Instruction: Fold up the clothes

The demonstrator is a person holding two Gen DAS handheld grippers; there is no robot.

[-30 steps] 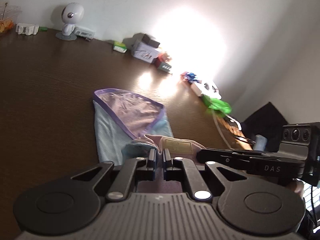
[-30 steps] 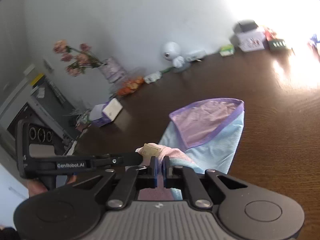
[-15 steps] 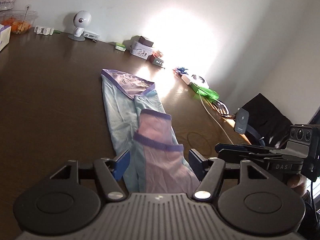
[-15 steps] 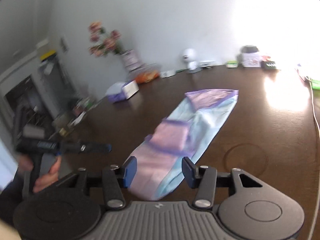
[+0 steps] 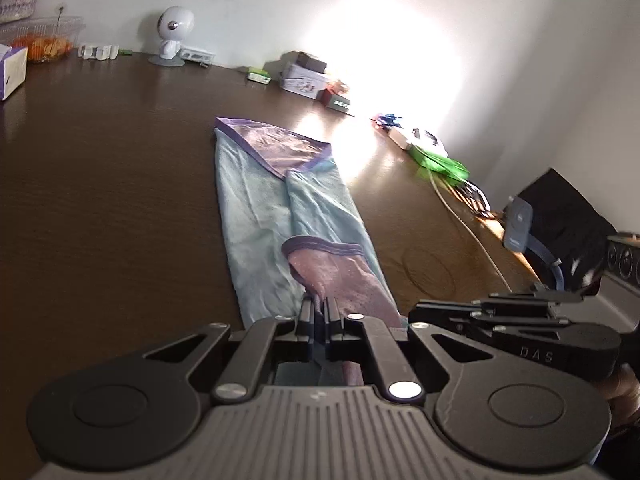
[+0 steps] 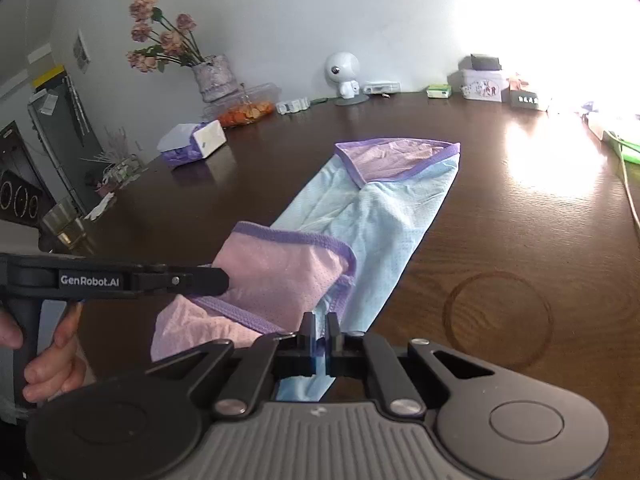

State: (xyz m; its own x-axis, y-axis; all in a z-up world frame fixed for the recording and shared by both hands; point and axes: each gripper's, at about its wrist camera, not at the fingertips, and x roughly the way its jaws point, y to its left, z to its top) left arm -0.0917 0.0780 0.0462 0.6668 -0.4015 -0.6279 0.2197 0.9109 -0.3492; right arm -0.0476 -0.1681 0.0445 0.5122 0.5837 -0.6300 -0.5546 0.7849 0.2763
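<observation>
Stretching away from both grippers, the garment (image 5: 280, 216) is laid lengthwise on the table (image 5: 100, 200). Its near end is clamped by the left gripper (image 5: 319, 312) and right gripper (image 6: 319, 330), side by side.

Legible text: "GenRobot.AI" in white on the black side arm of the left gripper (image 6: 208, 280), seen at the left of the right wrist view; "DAS" on the black body of the right gripper (image 5: 416, 312), near right in the left wrist view.
</observation>
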